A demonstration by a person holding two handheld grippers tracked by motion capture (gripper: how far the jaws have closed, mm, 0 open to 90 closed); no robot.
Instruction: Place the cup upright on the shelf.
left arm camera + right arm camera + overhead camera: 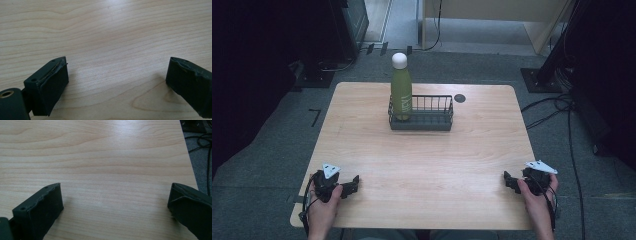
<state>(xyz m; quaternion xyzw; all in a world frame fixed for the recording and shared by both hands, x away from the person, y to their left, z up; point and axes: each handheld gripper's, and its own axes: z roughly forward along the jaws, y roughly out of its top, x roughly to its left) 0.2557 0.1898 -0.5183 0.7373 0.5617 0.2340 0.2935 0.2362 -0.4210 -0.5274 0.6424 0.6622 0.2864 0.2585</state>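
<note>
Green bottle [401, 92] upright in wire basket [432, 120], well beyond both wide-open, empty grippers

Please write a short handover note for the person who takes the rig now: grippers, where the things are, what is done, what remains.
Left gripper: open, holding nothing, low over the near left of the table.
Right gripper: open, holding nothing, low over the near right.
Green bottle with white cap: upright in the left end of the dark wire basket, at the far middle of the table.
Done: nothing in hand; both grippers are far from the bottle.
Left: probably reach forward to the bottle or basket.
</note>
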